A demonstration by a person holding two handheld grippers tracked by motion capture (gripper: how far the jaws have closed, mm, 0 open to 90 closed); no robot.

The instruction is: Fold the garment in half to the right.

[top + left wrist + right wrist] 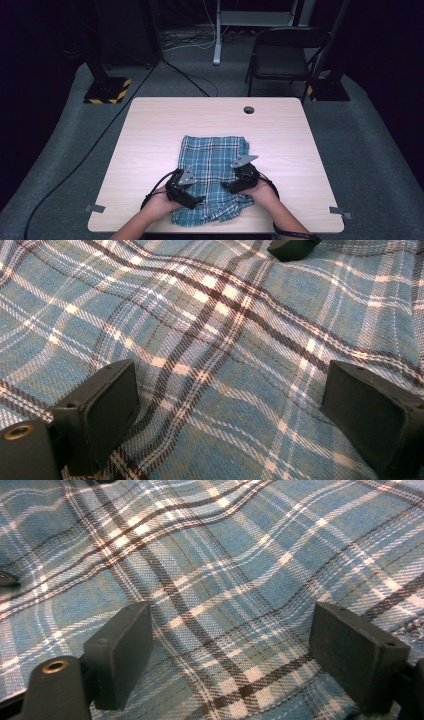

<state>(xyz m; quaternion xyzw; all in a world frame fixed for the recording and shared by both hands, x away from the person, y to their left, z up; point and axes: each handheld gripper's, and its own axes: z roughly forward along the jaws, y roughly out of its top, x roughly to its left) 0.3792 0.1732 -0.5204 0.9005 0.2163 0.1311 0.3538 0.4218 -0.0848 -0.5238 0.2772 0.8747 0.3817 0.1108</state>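
A blue, white and brown plaid cloth [212, 170] lies rumpled on the near middle of the wooden table [150, 130]. My left gripper [199, 200] rests low over the cloth's near left part, held by a hand. In the left gripper view its jaws stand wide apart over the weave [220, 340], with nothing pinched between the left gripper [230, 385] pads. My right gripper [227, 187] sits over the cloth's near right part and points toward the left one. The right gripper [227, 625] is open too, with flat cloth [215, 565] under it.
A grommet hole [248, 109] is in the table's far side. A black folding chair [282, 55] stands behind the table. Stand bases with yellow-black stripes [107, 90] and floor cables lie beyond. Small metal brackets [95, 208] mark the near corners.
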